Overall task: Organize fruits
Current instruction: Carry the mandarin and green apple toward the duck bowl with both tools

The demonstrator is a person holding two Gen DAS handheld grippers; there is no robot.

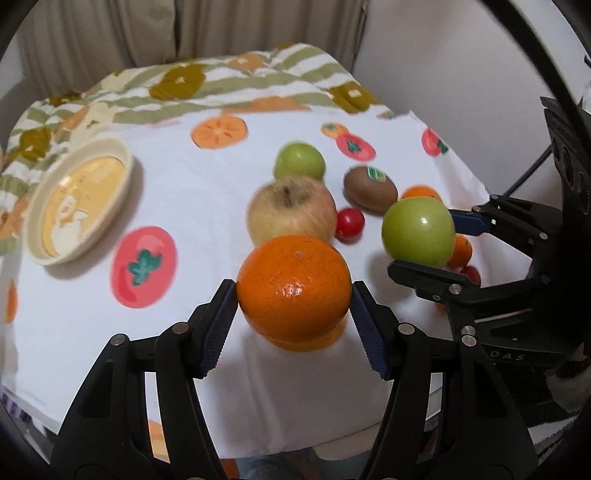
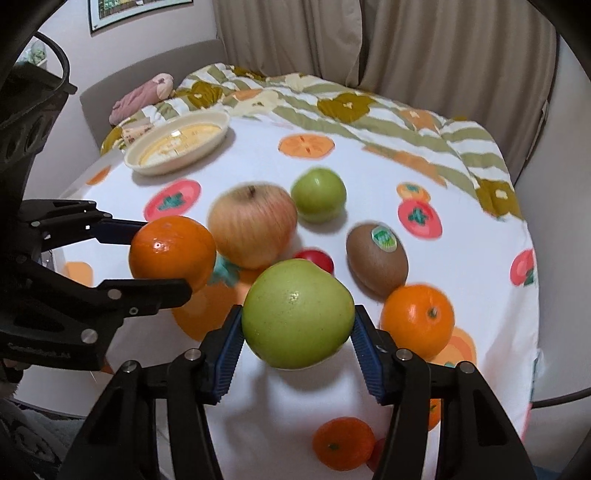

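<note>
my left gripper (image 1: 293, 295) clamps the orange (image 1: 293, 286) and my right gripper (image 2: 297, 325) clamps the green apple (image 2: 297, 314), both lifted. either round fruit could slip from the pads onto the pile mid-frame, or miss the dish (image 1: 79, 199) at left.

- Tablecloth (image 1: 192, 206): white fabric printed with tomato and orange-slice motifs; covers the whole table surface.
- Quilt (image 2: 362, 107): padded, with olive-green and white stripes and brown flower shapes; lies bunched along the far edge of the table, on top of the tablecloth.
- Curtain (image 2: 424, 44): beige, pleated; hangs behind the table on the far side.
- Pink cushion (image 2: 144, 94): rests at the far left, on a grey-brown seat back (image 2: 110, 96).
- Framed picture (image 2: 136, 11): mounted on the far left wall; details too small to read.
</note>
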